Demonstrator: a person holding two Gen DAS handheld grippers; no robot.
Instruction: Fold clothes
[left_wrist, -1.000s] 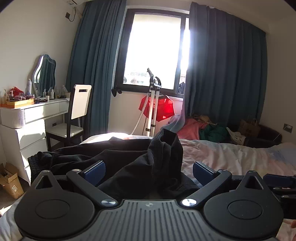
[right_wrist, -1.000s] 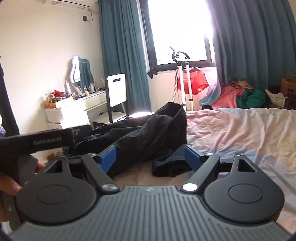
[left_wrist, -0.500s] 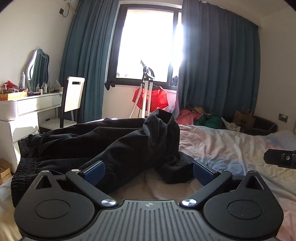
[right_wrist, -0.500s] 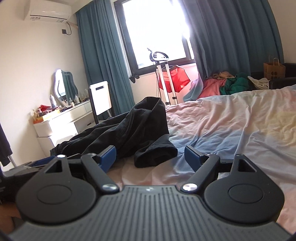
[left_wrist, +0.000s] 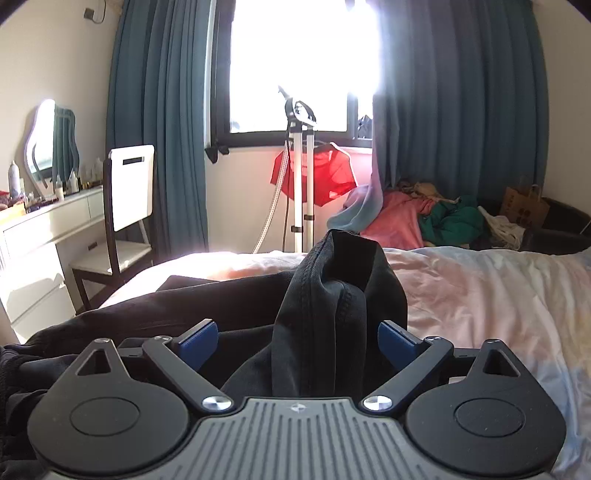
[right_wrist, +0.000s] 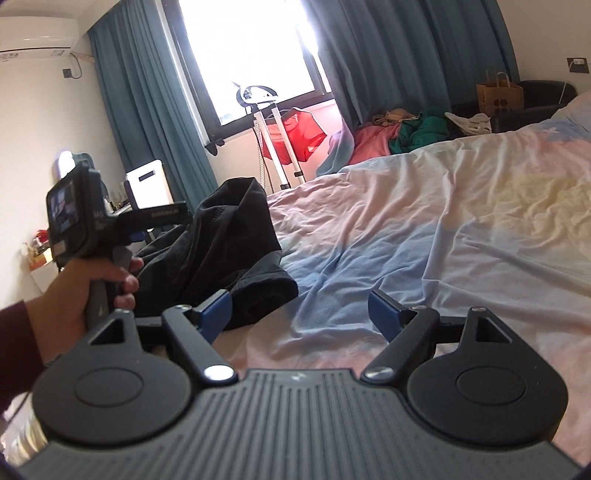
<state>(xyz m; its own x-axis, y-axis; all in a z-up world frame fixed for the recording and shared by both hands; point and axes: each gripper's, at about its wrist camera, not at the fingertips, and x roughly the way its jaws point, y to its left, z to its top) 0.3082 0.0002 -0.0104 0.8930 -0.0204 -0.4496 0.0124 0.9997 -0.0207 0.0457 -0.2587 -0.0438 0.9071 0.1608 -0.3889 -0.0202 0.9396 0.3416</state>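
A black garment (left_wrist: 325, 306) lies bunched on the pale pink and blue bed sheet (left_wrist: 491, 295), with one part standing up in a peak. My left gripper (left_wrist: 297, 338) is open, its blue fingertips on either side of that raised fold without pinching it. In the right wrist view the same garment (right_wrist: 229, 236) lies to the left. My right gripper (right_wrist: 301, 310) is open and empty above the sheet (right_wrist: 443, 229), its left fingertip near the garment's lower hem. The left gripper's handle, held by a hand (right_wrist: 92, 280), shows at the left of that view.
A white dresser (left_wrist: 40, 240) with a mirror and a white-backed chair (left_wrist: 125, 206) stand left of the bed. A garment steamer stand (left_wrist: 301, 177) with a red top is under the window. A pile of pink and green clothes (left_wrist: 432, 221) and a paper bag (left_wrist: 524, 206) lie beyond the bed.
My left gripper has moved forward so the garment's raised fold now sits between its open fingers. My right gripper has swung right, over the bare sheet beside the garment.
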